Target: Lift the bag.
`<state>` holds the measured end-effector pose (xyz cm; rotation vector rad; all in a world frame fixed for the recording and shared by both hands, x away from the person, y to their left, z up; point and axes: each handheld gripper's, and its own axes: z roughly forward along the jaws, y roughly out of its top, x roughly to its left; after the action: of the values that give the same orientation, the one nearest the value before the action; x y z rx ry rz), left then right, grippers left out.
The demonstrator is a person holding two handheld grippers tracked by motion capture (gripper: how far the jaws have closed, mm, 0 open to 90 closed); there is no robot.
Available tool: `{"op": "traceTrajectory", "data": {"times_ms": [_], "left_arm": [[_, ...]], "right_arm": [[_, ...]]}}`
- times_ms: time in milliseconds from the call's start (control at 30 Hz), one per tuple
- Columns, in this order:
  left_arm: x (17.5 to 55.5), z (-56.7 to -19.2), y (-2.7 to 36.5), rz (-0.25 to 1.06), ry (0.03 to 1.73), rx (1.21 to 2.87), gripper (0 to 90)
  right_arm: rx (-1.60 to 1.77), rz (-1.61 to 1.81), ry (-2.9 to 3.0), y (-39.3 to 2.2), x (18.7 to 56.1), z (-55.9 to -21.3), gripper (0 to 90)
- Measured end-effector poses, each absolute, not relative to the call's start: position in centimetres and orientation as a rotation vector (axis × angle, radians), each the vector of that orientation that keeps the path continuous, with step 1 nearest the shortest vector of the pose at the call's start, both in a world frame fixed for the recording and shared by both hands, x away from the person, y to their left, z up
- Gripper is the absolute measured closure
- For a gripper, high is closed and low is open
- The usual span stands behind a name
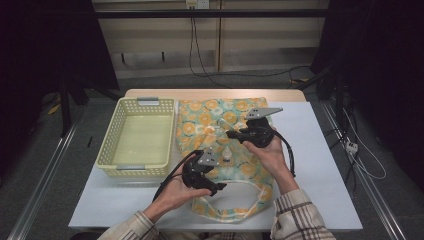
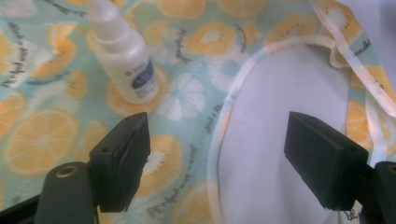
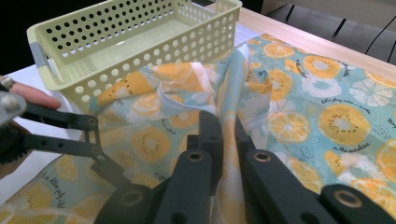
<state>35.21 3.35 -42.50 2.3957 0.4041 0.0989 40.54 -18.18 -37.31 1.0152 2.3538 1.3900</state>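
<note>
Two grippers are held over a fruit-printed cloth bag (image 1: 220, 135) that is spread on the white table (image 1: 320, 165). In the high view, the left gripper (image 1: 220, 186) is seen at about 6 o'clock of the bag, near its lower edge. Its jaws are kept apart and nothing is pressed between them; in the left gripper view, the bag's handle loop (image 2: 243, 79) and a bare part of the table are seen between and beyond the jaws. A small white bottle (image 2: 123, 60) with a blue label is seen there at 11 o'clock, lying on the cloth, just beyond the left jaw and not touched by it. In the high view the same bottle is found near the middle of the bag, between the two grippers.

The right gripper (image 3: 227, 126) is held at about 3 o'clock of the bag's middle. Its jaws are clamped together on a raised fold of the cloth, which is lifted a little from the table. A pale yellow basket (image 1: 137, 137) is placed at 9 o'clock of the bag, just beside it.
</note>
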Motion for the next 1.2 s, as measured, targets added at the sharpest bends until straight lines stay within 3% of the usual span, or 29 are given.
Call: {"op": "traceTrajectory", "data": {"times_ms": [300,367,467,500,533,600,633,667,833,1033,1100,1200], "left_arm": [[35.7,-44.9,3.2,-0.026,0.388,2.428,22.2],[35.7,-45.0,3.1,0.024,0.402,2.468,23.2],[35.8,-45.3,2.9,-0.002,0.396,2.445,24.0],[35.6,-45.1,2.7,0.057,0.410,2.489,22.8],[35.7,-45.3,2.6,-0.009,0.380,2.467,20.0],[35.2,-45.1,2.3,0.111,0.401,2.531,18.6],[35.6,-45.4,2.4,0.007,0.379,2.477,18.8],[35.7,-45.4,2.4,0.007,0.390,2.463,19.5],[36.6,-45.3,3.0,0.048,0.441,2.438,39.4],[37.1,-45.4,3.1,0.089,0.452,2.437,36.9],[37.4,-45.6,3.3,0.039,0.457,2.401,40.6],[37.9,-45.6,3.8,0.031,0.505,2.376,55.7]], "right_arm": [[1.026,1.380,2.363,-18.1,40.7,-37.6,90.0],[1.024,1.378,2.368,-18.0,40.7,-37.7,90.0],[1.022,1.372,2.374,-18.0,40.7,-37.9,90.0],[1.024,1.374,2.374,-18.1,40.7,-37.9,90.0],[1.023,1.374,2.372,-18.1,40.7,-37.9,90.0],[1.023,1.376,2.370,-18.3,40.6,-37.8,90.0],[1.023,1.376,2.367,-18.3,40.6,-37.8,90.0],[1.025,1.376,2.365,-18.4,40.6,-37.8,90.0],[1.025,1.369,2.367,-18.2,40.6,-37.8,90.0],[1.029,1.365,2.367,-18.2,40.6,-37.9,90.0],[1.032,1.361,2.363,-18.3,40.6,-37.9,90.0],[1.030,1.362,2.363,-18.4,40.6,-37.8,90.0]]}}
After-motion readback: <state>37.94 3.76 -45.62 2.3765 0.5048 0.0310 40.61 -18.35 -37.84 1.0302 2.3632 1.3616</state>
